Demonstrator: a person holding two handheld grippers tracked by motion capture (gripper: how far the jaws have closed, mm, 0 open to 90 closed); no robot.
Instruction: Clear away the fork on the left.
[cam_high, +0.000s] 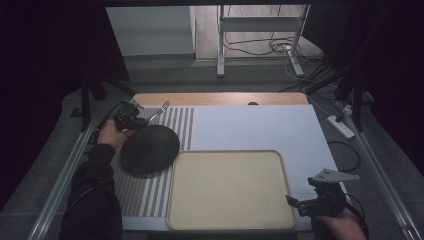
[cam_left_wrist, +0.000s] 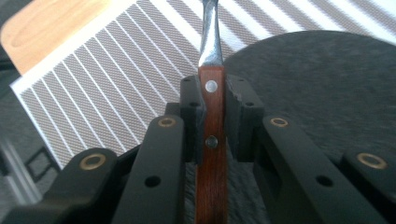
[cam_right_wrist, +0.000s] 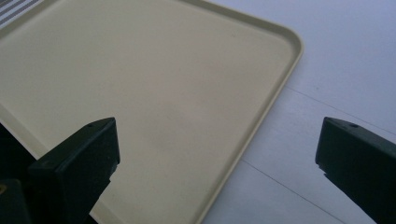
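Surface (cam_high: 260, 127), white with a striped mat (cam_high: 150, 195) on its left side, carries a beige tray (cam_high: 230, 190) at the near middle and a dark round placemat (cam_high: 150, 149) lying on the stripes just left of the tray. Left claw (cam_left_wrist: 212, 112) hangs over the far edge of that placemat, shut on the wooden handle of a fork (cam_left_wrist: 212, 154) whose metal neck points out over the stripes. Right claw (cam_right_wrist: 217, 154) hovers over the tray's near right corner, jaws wide apart and holding nothing.
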